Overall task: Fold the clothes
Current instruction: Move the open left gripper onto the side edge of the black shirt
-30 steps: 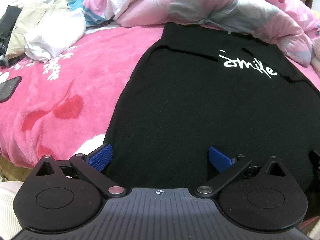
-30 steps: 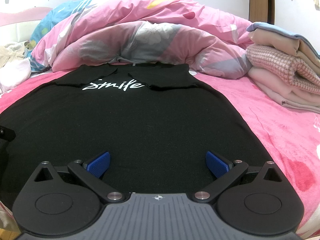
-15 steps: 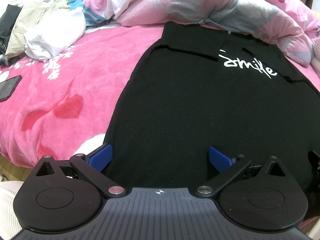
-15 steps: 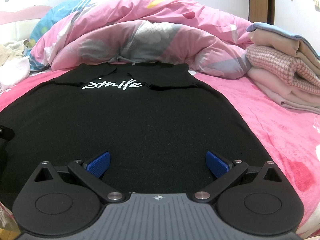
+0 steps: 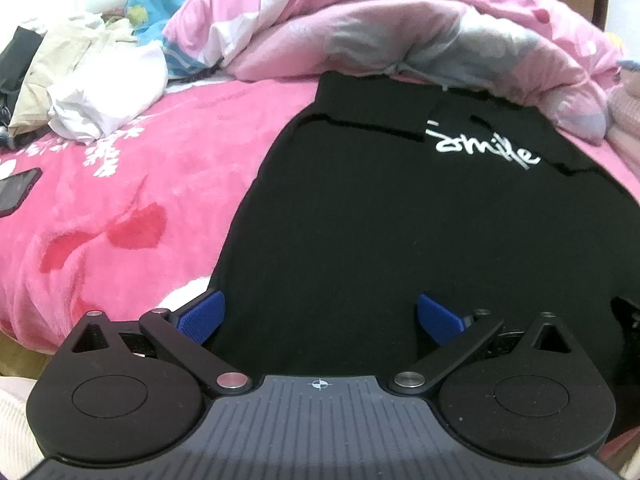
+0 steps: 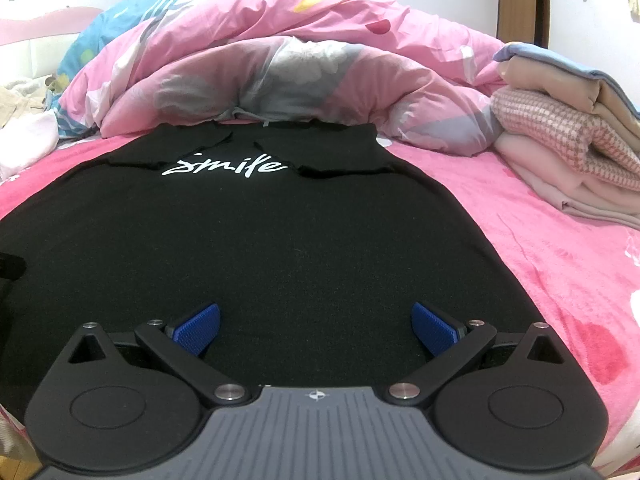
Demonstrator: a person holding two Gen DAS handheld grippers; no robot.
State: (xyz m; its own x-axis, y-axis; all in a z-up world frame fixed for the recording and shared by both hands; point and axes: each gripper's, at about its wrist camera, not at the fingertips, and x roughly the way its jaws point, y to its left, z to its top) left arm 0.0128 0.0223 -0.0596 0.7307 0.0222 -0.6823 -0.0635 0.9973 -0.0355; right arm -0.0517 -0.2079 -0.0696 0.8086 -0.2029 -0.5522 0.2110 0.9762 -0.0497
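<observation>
A black T-shirt (image 5: 400,216) (image 6: 256,240) with white "smile" lettering lies flat on the pink bedspread, both sleeves folded in over the chest. My left gripper (image 5: 320,316) is open over the shirt's near left hem corner, blue pads wide apart. Over the near right part of the hem my right gripper (image 6: 316,324) is open too, nothing between its pads. Each gripper's edge shows at the side of the other's view.
A crumpled pink and grey duvet (image 6: 300,64) is heaped behind the shirt. Folded blankets (image 6: 568,140) are stacked at the right. Loose white and beige clothes (image 5: 92,88) and a dark phone (image 5: 16,192) lie to the left on the bedspread (image 5: 132,184).
</observation>
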